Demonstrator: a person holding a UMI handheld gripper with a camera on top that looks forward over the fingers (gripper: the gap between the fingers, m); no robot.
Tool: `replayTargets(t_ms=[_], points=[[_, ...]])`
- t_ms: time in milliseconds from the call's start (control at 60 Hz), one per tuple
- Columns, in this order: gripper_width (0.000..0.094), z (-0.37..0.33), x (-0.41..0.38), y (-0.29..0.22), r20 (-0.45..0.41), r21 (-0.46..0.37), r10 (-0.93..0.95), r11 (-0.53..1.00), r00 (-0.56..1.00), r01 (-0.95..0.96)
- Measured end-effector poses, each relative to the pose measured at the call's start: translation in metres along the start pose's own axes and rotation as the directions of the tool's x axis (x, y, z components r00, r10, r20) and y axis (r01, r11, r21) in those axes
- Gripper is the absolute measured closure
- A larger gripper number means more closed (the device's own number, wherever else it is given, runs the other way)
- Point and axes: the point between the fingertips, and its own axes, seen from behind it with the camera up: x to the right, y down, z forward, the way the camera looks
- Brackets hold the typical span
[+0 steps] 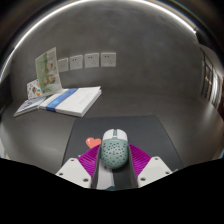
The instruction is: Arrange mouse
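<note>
A pale mint mouse [113, 150] with a perforated shell sits between my gripper's [113, 160] two fingers, its front end pointing away from me. The magenta pads [141, 158] press against both its sides, so the gripper is shut on it. The mouse is over a dark grey mouse mat [150, 130] on the table. Whether it rests on the mat or hangs just above it cannot be told.
A small pink heart-shaped thing [93, 142] lies on the mat just left of the mouse. A stack of books with a blue spine [62, 101] lies beyond at the left, with an upright leaflet [46, 71] behind it. Wall sockets [92, 60] line the back wall.
</note>
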Motion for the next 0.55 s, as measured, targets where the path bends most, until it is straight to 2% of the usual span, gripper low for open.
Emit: replayTargets(t_ms=[67, 167, 183, 267, 433, 550], points=[[0.0471, 0.003, 0.001, 0.0, 0.027, 0.011, 0.018, 1.0, 0.999, -0.018], [0.0386, 0.005, 0.001, 0.0, 0.062, 0.001, 0.021, 1.0, 0.998, -0.021], [0.0309, 0.004, 0.001, 0.0, 0.067, -0.003, 0.024, 1.0, 0.997, -0.024], [0.0069, -0.004, 0.004, 0.0, 0.098, -0.012, 0.056, 0.998, 0.994, -0.055], [0.0094, -0.063, 0.015, 0.003, 0.191, 0.015, 0.11, 0.993, 0.975, -0.115], [0.0093, -0.108, 0.039, 0.022, 0.193, 0.019, 0.15, 0.987, 0.97, -0.157]])
